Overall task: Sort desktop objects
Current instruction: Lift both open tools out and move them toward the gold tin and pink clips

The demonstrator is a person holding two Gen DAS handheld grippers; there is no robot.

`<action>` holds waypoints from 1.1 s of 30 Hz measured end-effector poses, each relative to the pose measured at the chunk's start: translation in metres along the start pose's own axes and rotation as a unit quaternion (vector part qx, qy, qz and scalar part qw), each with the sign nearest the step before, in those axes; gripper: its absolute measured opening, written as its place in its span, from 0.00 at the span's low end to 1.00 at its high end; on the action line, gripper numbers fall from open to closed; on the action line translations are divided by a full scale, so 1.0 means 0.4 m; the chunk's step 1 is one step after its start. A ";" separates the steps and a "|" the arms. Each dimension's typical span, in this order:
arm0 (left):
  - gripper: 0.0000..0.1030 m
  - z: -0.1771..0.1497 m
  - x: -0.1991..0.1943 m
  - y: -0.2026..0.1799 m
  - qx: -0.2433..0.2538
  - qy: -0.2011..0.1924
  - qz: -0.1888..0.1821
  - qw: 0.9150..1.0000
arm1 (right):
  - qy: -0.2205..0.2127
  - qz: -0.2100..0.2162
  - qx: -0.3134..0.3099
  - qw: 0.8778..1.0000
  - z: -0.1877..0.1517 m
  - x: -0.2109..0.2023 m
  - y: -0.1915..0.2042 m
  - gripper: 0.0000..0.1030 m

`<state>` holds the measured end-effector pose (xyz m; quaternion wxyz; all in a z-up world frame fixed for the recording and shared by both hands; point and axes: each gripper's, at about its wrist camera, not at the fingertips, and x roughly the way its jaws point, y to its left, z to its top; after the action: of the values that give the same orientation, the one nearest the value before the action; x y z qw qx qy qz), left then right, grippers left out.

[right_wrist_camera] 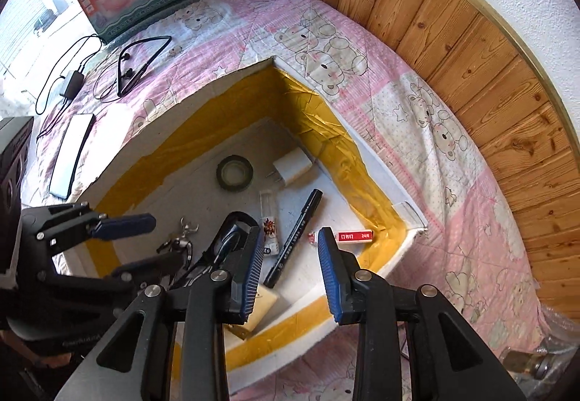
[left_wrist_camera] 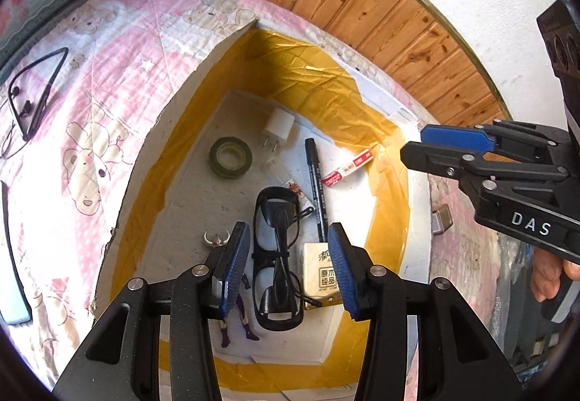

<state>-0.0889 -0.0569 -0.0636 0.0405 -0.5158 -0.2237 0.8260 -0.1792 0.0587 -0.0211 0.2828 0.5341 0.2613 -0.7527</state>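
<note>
A: Where do things stand with the sorting?

B: Most items already lie in the foam box with the yellow-taped walls: black glasses, a roll of tape, a white charger plug, a black marker, a staples box, a small figurine and a tissue pack. A neckband earphone and a phone lie out on the pink quilt.

A: And the tongs?

B: The left gripper hangs above the glasses with jaws wide apart, holding nothing. The right gripper is partly open over the marker, also empty.

A: How would the earphone likely handle?

B: Probably light and floppy, with thin dangling cords. The stiffer curved neckband looks the best place to pinch; gripping a cord would let it slip or swing. The phone looks flat, smooth and harder to lift off soft bedding.
</note>
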 end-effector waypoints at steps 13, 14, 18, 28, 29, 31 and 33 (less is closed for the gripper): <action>0.46 -0.047 -0.044 -0.016 0.016 -0.033 0.008 0.999 | -0.022 0.008 0.001 1.000 -0.085 -0.084 0.036 0.37; 0.46 -0.053 -0.053 -0.021 0.021 -0.040 0.011 0.999 | -0.024 0.008 0.003 1.000 -0.092 -0.086 0.042 0.37; 0.46 -0.074 -0.093 -0.041 0.040 -0.073 0.021 0.996 | -0.038 0.001 0.006 0.999 -0.128 -0.100 0.067 0.38; 0.46 -0.122 -0.132 -0.076 0.069 -0.106 0.031 0.991 | -0.052 -0.008 0.003 0.999 -0.215 -0.119 0.099 0.39; 0.46 -0.126 -0.135 -0.080 0.070 -0.109 0.030 0.991 | -0.054 -0.007 0.003 0.999 -0.223 -0.123 0.100 0.39; 0.46 -0.134 -0.144 -0.087 0.074 -0.116 0.029 0.990 | -0.057 -0.008 0.003 0.998 -0.238 -0.129 0.100 0.39; 0.46 -0.143 -0.154 -0.096 0.077 -0.124 0.028 0.989 | -0.062 -0.007 0.005 0.998 -0.252 -0.136 0.098 0.39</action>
<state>-0.0169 -0.0220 -0.0175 0.0286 -0.4110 -0.1481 0.8991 -0.0706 0.1092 -0.0025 0.2906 0.4862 0.2438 -0.7873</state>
